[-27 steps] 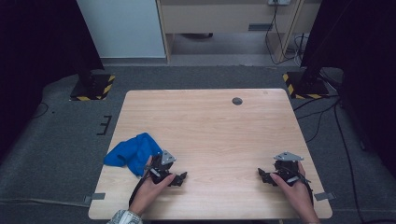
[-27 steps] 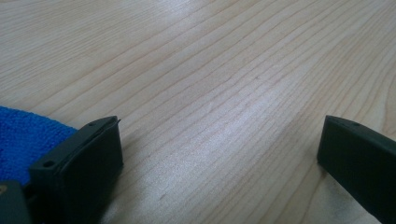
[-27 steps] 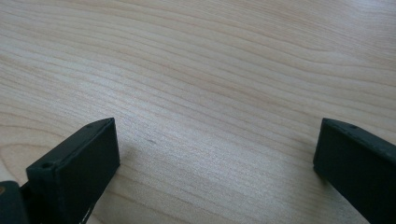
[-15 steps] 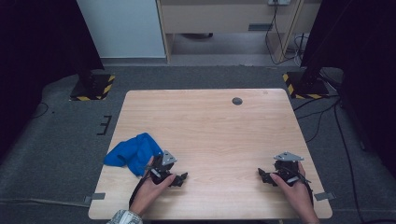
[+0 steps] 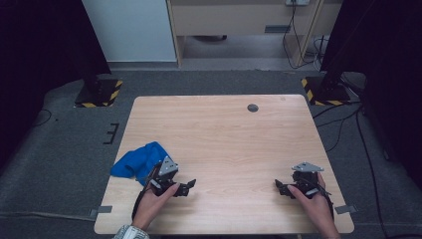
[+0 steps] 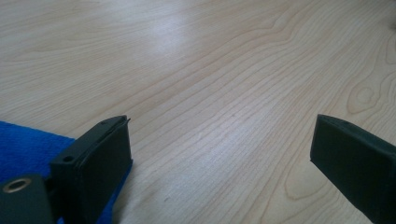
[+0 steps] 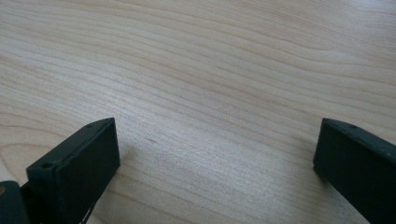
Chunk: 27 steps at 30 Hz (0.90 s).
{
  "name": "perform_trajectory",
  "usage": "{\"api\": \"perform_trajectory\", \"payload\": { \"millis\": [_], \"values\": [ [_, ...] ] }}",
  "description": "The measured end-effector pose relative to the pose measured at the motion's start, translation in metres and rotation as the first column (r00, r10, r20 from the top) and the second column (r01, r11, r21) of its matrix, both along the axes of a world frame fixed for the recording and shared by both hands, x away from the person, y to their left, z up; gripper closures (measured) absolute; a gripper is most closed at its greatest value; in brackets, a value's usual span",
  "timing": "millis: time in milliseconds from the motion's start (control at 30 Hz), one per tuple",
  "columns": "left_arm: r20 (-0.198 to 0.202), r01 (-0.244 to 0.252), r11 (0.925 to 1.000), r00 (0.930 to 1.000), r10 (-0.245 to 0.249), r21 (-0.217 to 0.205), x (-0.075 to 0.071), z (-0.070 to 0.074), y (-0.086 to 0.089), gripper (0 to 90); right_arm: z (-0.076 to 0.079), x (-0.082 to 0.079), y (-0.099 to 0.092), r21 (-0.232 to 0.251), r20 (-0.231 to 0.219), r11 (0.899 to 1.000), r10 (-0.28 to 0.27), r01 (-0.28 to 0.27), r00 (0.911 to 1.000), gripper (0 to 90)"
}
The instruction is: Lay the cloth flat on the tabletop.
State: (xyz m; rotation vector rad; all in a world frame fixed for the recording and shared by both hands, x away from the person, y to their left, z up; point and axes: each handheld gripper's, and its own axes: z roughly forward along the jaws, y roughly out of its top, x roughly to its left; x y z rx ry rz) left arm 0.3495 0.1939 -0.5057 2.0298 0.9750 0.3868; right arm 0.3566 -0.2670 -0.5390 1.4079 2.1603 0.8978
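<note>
A crumpled blue cloth (image 5: 138, 159) lies at the near left of the wooden table (image 5: 224, 134). My left gripper (image 5: 186, 187) rests on the table just right of the cloth, open, with bare wood between its jaws. In the left gripper view the blue cloth (image 6: 23, 144) shows behind the left jaw, and the gripper (image 6: 219, 154) stands wide apart. My right gripper (image 5: 279, 187) rests near the table's front right, open and holding nothing. In the right gripper view the gripper (image 7: 215, 158) spans only wood grain.
A small dark round hole (image 5: 253, 107) sits near the table's far edge. Black stands with yellow-striped bases (image 5: 99, 92) stand on the carpet beyond both far corners. Cables (image 5: 348, 124) run along the floor at the right.
</note>
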Motion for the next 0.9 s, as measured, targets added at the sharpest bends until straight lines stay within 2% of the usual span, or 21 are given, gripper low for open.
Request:
{"api": "perform_trajectory", "payload": {
  "millis": [133,300,400,433,467,533,667,700,767,900],
  "values": [
    [0.007,-0.029,0.9996,0.9996,0.029,-0.002,0.003,0.002,0.011,5.2,0.000,0.000,0.000,0.000,0.000,1.000,0.000,0.000,1.0000,0.5],
    [0.029,-0.061,0.9958,0.9976,0.063,-0.069,0.005,0.011,0.031,6.3,0.000,0.000,0.000,0.001,-0.001,1.000,-0.002,0.002,1.0000,0.5],
    [0.036,-0.091,0.9950,0.9951,0.093,-0.042,0.008,0.010,0.044,6.7,0.000,-0.001,0.000,0.000,-0.001,1.000,0.000,0.000,1.0000,0.5],
    [0.038,-0.109,0.9930,0.9931,0.111,-0.046,0.009,0.010,0.051,6.8,0.000,-0.001,0.000,0.000,-0.002,1.000,-0.001,0.001,1.0000,0.5],
    [0.038,-0.109,0.9930,0.9931,0.111,-0.046,0.009,0.010,0.051,6.8,0.000,-0.001,0.000,0.000,-0.002,1.000,-0.001,0.001,1.0000,0.5],
    [0.046,-0.140,0.9883,0.9887,0.143,-0.061,0.010,0.011,0.061,6.8,0.000,-0.001,0.000,0.000,-0.002,1.000,-0.001,0.001,1.0000,0.5],
    [0.055,-0.181,0.9821,0.9814,0.184,-0.051,0.011,0.010,0.075,6.8,0.000,-0.001,0.000,0.000,-0.001,1.000,-0.001,0.001,1.0000,0.5],
    [0.061,-0.200,0.9789,0.9774,0.203,-0.040,0.011,0.010,0.079,6.8,0.000,-0.001,0.000,0.000,-0.002,1.000,-0.001,0.001,1.0000,0.5],
    [0.057,-0.222,0.9741,0.9729,0.224,-0.044,0.012,0.009,0.085,6.8,0.000,-0.001,0.000,0.001,-0.002,1.000,0.000,0.000,1.0000,0.5],
    [0.051,-0.283,0.9580,0.9571,0.285,-0.044,0.013,0.007,0.098,6.4,0.000,-0.001,0.000,0.001,-0.002,1.000,-0.001,0.001,1.0000,0.5]
  ]
}}
